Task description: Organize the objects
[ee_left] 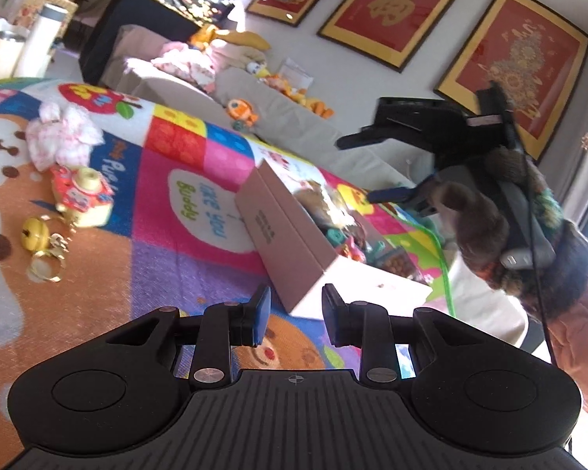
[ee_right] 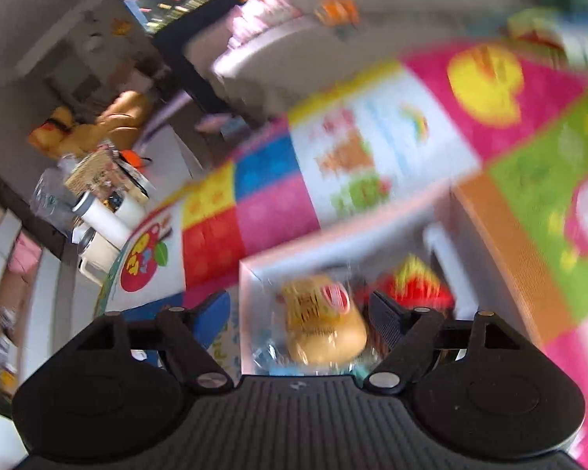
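Note:
A pink cardboard box stands on the colourful play mat and holds several small toys. My left gripper is open and empty, just short of the box's near corner. My right gripper is seen in the left wrist view above the box's far side, held by a gloved hand, jaws apart. In the blurred right wrist view the right gripper is open over the box, above a tan wrapped toy and a red and yellow toy. Loose on the mat at left lie a toy camera, a yellow bell, a gold ring and a pink-white cloth.
A grey sofa with plush toys runs behind the mat. White bottles stand at far left. Framed red pictures hang on the wall. The person's orange sleeve is at right.

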The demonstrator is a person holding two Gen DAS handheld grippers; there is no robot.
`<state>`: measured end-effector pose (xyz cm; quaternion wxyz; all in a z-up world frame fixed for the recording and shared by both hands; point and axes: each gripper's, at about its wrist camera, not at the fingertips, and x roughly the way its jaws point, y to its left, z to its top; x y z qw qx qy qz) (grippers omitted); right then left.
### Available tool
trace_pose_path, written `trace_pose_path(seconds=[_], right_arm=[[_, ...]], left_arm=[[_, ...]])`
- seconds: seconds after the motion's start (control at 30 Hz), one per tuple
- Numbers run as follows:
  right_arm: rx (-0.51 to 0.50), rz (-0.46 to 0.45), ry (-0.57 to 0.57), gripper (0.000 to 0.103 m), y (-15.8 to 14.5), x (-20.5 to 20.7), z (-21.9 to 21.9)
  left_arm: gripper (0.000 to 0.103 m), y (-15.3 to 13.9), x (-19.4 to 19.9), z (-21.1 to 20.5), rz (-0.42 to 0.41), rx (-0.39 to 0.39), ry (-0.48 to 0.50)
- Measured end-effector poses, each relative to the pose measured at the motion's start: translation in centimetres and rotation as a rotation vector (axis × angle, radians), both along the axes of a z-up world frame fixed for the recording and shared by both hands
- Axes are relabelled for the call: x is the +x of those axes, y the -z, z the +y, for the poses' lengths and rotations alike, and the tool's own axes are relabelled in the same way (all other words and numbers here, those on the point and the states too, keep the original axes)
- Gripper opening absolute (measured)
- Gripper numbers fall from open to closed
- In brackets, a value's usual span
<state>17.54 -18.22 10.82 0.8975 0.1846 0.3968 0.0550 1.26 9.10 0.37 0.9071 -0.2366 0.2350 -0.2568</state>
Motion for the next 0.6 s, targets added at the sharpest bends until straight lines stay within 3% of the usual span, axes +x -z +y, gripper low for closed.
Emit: trace_pose_path(seconds=[0.13, 0.3, 0.33, 0.43, 0.5, 0.6], right_arm=[[-0.164, -0.115, -0.149, 0.084, -1.3, -1.9, 4.2], [-0.264, -0.178, -0.395, 0.088, 0.1, -2.9, 12.5], [-0.26, -0.168, -0.432, 0.088, 0.6, -2.7, 14.3], [-0.242, -0.126, -0.513, 0.088, 2.3, -1.4, 19.1], [-0.245, -0.102, -0.543, 0.088, 3.5, -0.4, 22.1], [-0.292, -0.096, -0.564, 0.088, 5.3, 1.2, 26.0]], left_arm=[[0.031, -2.1, -0.7, 2.1, -0.037, 0.068, -0.162], [0.031, -2.1, -1.2, 7.0, -0.039, 0.239, -0.593], [0.031, -1.4, -1.3, 8.2, -0.008, 0.219, -0.667], [0.031, 0.6, -1.6, 11.9, 0.12, 0.005, -0.782], [0.031, 0.8, -1.9, 12.3, 0.11, -0.018, -0.821], [0.031, 0.7, -1.7, 11.6, 0.089, 0.017, -0.777]])
